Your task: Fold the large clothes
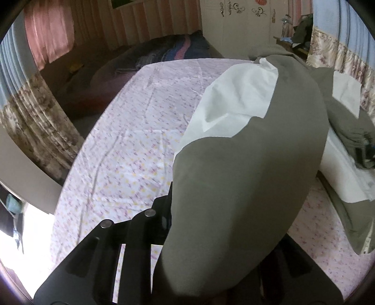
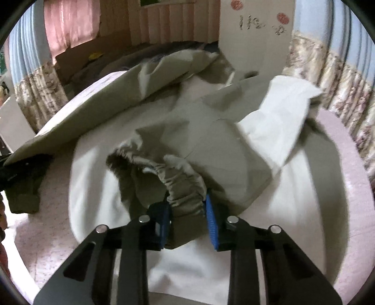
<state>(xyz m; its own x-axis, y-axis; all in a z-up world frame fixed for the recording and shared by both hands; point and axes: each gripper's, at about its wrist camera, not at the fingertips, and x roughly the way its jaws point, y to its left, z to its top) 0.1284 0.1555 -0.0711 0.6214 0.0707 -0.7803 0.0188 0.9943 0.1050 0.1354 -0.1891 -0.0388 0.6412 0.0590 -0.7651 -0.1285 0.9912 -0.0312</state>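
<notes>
Bedroom with pink curtains (image 1: 50,35), floral drapes (image 2: 346,93) and a bed (image 1: 121,145) under a pink flowered sheet. Olive-grey garment with white lining (image 2: 211,145) spread in rumpled folds across that bed, lining turned out in places. Gathered elastic hem (image 2: 185,187) of the garment bunched between the blue pads of the right gripper (image 2: 188,212), fingers closed on it from both sides, fabric pressed against each pad. Large olive fold (image 1: 246,176) raised close before the left wrist camera, white lining (image 1: 234,101) showing at its upper edge. Left gripper (image 1: 187,223) mostly buried under that fold: left-hand finger (image 1: 164,211) visible against the cloth, the other hidden, so probably clamped on the fabric with the jaws drawn nearly together, though not seen outright. Dark bedding heap (image 1: 164,51) beyond the far end of the bed. White wardrobe doors with decals (image 1: 241,18) behind. Right gripper (image 1: 365,154) glimpsed at the right edge of the left view, amid the garment.
</notes>
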